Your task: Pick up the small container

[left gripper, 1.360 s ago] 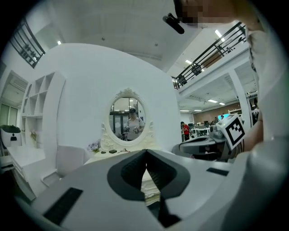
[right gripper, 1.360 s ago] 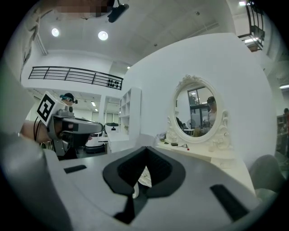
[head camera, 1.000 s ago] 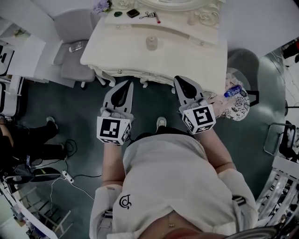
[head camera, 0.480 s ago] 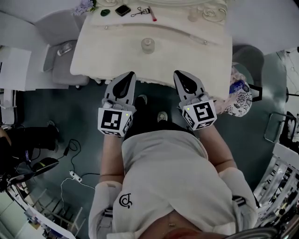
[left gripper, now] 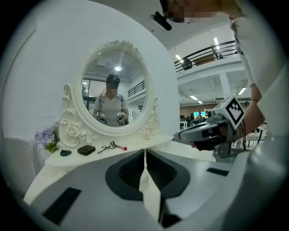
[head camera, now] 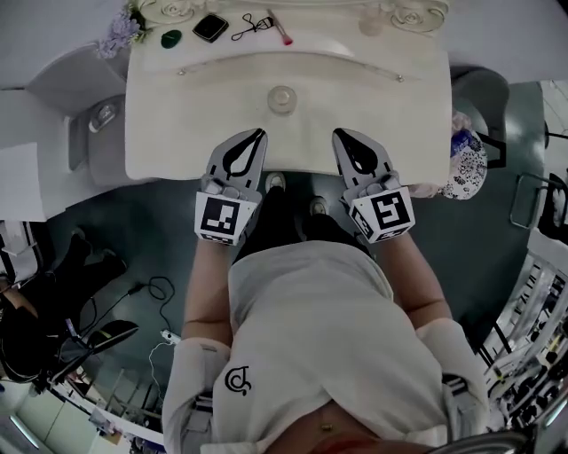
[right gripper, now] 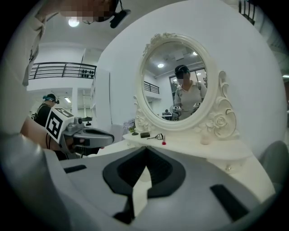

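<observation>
The small container (head camera: 281, 98) is a pale round jar that stands mid-way across the white dressing table (head camera: 177, 106). My left gripper (head camera: 256, 134) and right gripper (head camera: 339, 133) reach side by side over the table's front edge, just short of the jar, one on each side of it. Both are shut with nothing between their fingers. In the left gripper view the left gripper (left gripper: 145, 151) points at the oval mirror (left gripper: 115, 92), jaws together. The right gripper (right gripper: 145, 148) shows the same in its own view. The jar is hidden behind the jaws in both gripper views.
On the back shelf lie a black case (head camera: 210, 27), an eyelash curler (head camera: 251, 25), a pink stick (head camera: 280, 31), a green piece (head camera: 170, 38), purple flowers (head camera: 120, 34) and a second small jar (head camera: 371, 25). A grey chair (head camera: 89, 115) stands left, a patterned bin (head camera: 468, 164) right.
Both grippers have moved forward from in front of the table to over its front edge, closer to the jar. Their jaws stay shut. The table now fills more of the head view.
</observation>
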Demonstrator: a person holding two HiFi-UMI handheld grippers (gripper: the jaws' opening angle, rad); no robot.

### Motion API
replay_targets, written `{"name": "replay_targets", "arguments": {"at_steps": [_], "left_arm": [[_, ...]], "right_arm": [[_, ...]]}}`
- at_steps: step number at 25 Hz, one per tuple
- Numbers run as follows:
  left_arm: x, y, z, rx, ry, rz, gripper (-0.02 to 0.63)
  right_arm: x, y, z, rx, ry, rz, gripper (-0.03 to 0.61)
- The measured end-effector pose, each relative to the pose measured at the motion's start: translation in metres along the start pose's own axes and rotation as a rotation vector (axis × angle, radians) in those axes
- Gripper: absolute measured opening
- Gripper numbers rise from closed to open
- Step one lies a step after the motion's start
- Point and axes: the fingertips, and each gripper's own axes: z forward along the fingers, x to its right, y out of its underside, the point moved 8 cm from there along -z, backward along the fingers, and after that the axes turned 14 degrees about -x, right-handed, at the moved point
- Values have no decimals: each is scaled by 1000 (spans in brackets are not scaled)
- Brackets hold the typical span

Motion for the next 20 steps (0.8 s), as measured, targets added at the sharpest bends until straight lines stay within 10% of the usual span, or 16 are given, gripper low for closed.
{"name": "replay_targets", "arguments": {"at_steps": [12, 20], "left_arm": [[-24, 57, 95, -165, 130, -2, 400], [-24, 70, 142, -251, 187, 57, 437]], "right_arm": [[13, 28, 51, -74, 60, 27, 8], [20, 42, 70, -104, 82, 60, 8]]}}
